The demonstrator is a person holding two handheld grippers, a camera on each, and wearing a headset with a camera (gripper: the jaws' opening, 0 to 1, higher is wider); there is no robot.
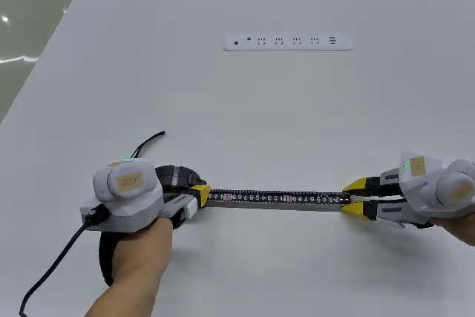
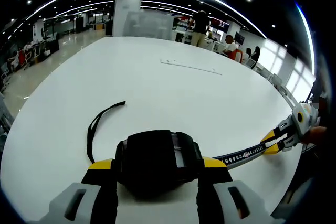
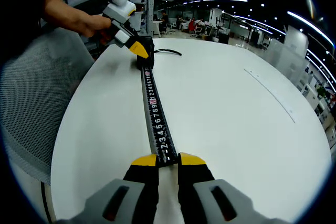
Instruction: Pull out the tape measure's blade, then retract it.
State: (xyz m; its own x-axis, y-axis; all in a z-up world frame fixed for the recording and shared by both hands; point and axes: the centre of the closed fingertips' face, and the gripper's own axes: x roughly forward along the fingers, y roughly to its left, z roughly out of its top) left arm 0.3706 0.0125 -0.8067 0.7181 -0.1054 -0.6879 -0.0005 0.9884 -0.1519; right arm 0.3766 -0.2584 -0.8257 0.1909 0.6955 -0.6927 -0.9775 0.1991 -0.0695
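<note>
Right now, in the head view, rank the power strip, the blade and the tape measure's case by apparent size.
1. The power strip and the blade: alike in length, unranked; the strip lies farther.
2. The case: smallest, partly hidden by the left gripper.

White table [image 1: 297, 109]
Near the far edge a power strip [image 1: 287, 41]; along the near edge a tape measure [image 1: 174, 177], blade [image 1: 274, 197] out.

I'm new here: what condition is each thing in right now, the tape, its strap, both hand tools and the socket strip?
tape measure case: clamped by the left gripper
blade: pulled out, stretched straight between the grippers
left gripper: jaws shut on the case
right gripper: jaws shut on the blade's tip
strap: lying slack beside the case
power strip: lying flat, sockets empty
</note>
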